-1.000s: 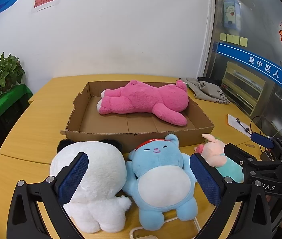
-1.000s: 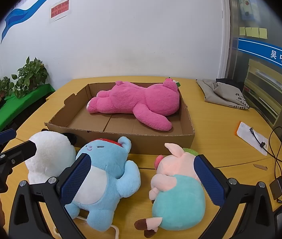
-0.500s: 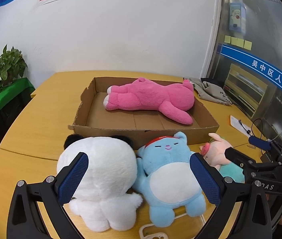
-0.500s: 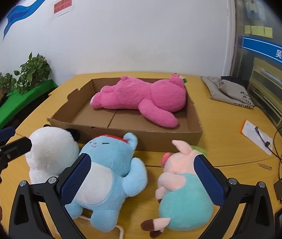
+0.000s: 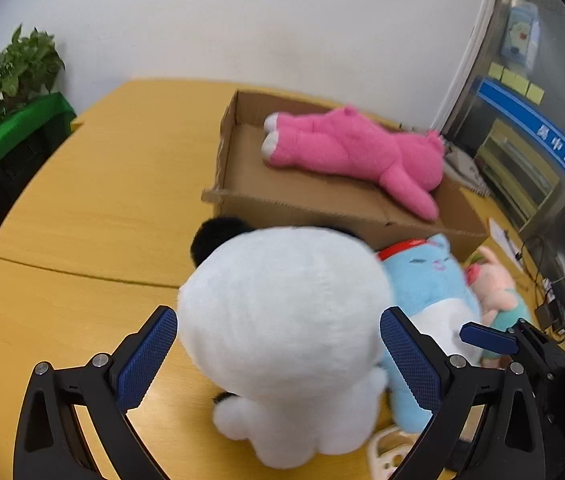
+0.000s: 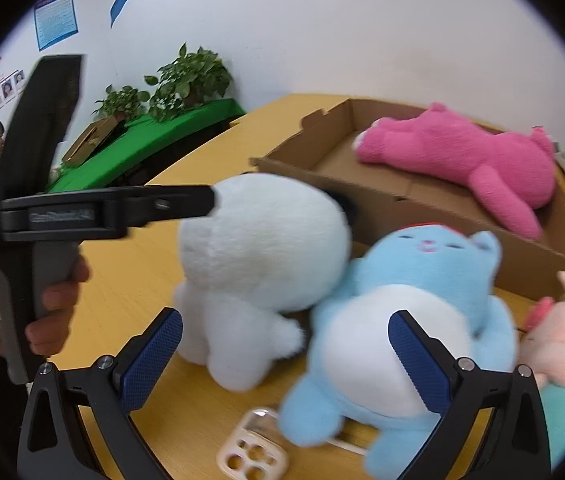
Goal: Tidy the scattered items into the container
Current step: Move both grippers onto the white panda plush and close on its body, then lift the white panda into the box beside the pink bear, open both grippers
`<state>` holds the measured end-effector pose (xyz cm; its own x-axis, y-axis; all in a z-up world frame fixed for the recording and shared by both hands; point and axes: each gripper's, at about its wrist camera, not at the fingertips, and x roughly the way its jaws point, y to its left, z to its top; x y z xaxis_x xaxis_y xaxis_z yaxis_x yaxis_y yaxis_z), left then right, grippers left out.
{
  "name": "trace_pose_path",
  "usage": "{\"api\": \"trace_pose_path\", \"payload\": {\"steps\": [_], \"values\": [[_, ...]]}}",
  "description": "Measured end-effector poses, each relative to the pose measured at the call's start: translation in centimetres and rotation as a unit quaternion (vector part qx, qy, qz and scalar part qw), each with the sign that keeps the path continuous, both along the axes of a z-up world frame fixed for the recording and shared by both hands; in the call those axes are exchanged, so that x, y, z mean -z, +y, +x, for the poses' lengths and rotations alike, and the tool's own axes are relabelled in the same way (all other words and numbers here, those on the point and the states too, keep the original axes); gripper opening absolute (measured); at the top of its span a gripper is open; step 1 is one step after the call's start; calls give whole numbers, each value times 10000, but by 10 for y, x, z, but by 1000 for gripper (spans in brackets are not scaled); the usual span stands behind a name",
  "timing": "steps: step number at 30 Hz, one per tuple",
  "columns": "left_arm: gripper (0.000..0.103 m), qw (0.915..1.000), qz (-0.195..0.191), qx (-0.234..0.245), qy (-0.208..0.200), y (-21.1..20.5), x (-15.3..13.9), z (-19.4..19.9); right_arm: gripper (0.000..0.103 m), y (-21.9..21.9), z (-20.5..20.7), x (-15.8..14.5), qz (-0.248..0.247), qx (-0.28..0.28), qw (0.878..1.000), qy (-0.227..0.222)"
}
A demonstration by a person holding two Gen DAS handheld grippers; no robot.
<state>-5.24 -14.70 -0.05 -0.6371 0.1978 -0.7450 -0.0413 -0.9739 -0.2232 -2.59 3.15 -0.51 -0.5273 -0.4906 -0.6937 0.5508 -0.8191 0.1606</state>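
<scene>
A white panda plush (image 5: 286, 320) sits on the yellow table (image 5: 94, 200) with its back to me, between the spread fingers of my open left gripper (image 5: 278, 360). A blue cat plush (image 6: 406, 320) leans against its right side, in front of my open right gripper (image 6: 286, 360). A pink pig plush in teal (image 6: 562, 352) lies further right. The cardboard box (image 5: 322, 208) stands behind them and holds a pink bear plush (image 5: 354, 156). The left gripper (image 6: 210, 200) also shows in the right wrist view, touching the panda (image 6: 258, 248).
A clear phone case (image 6: 252, 450) lies on the table in front of the blue cat. Potted plants (image 6: 186, 80) stand on a green-covered bench at the left. A grey cloth (image 5: 462, 168), papers and cables lie on the table's right side.
Both grippers swung left and moved in closer. The left gripper now has the panda between its open fingers, and the right gripper faces the blue cat and the panda instead of the pig.
</scene>
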Motion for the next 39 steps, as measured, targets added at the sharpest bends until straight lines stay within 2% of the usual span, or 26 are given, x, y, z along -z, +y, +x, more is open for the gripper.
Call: {"api": "trace_pose_path", "payload": {"steps": [1,3,5,8,10,11,14,18,21,25,30,34,35,39], "values": [[103,9999,49,43,-125,-2,7,-7,103,-10,-2,3,-44,-70,10000,-23],[103,9984,389,225,-341,-8,19,-18,103,-26,-8,8,-75,-128,9999,7],[102,9963,670,364,-408,-11,23,-23,103,-39,-17,15,-19,-19,10000,84],[95,9944,808,492,-468,-13,28,-26,103,-51,-36,37,294,276,9992,-52],[90,9940,818,547,-473,-12,28,-26,102,-64,-34,43,570,267,9978,200],[88,9936,857,553,-476,-13,29,-24,96,-69,-32,44,610,182,9976,257],[81,9928,956,537,-475,-16,28,-20,91,-77,-29,50,709,193,9967,355],[76,9927,999,528,-430,-17,24,-17,75,-74,-30,49,439,246,9983,296],[74,9943,856,520,-357,-11,13,-12,65,-66,-27,43,180,275,9991,276],[74,9960,682,569,-21,2,-22,-6,62,-57,-21,22,-110,306,9987,390],[74,9918,555,965,625,16,-87,-28,62,-38,-30,-38,-451,465,9941,873],[74,9869,334,1285,912,39,-130,-73,62,-22,-77,-85,-558,646,9891,1202],[74,9864,394,1292,936,45,-138,-88,62,-19,-92,-92,-549,702,9883,1240],[74,9863,341,1363,859,55,-146,-147,62,-10,-155,-107,-644,976,9869,1111]]}}
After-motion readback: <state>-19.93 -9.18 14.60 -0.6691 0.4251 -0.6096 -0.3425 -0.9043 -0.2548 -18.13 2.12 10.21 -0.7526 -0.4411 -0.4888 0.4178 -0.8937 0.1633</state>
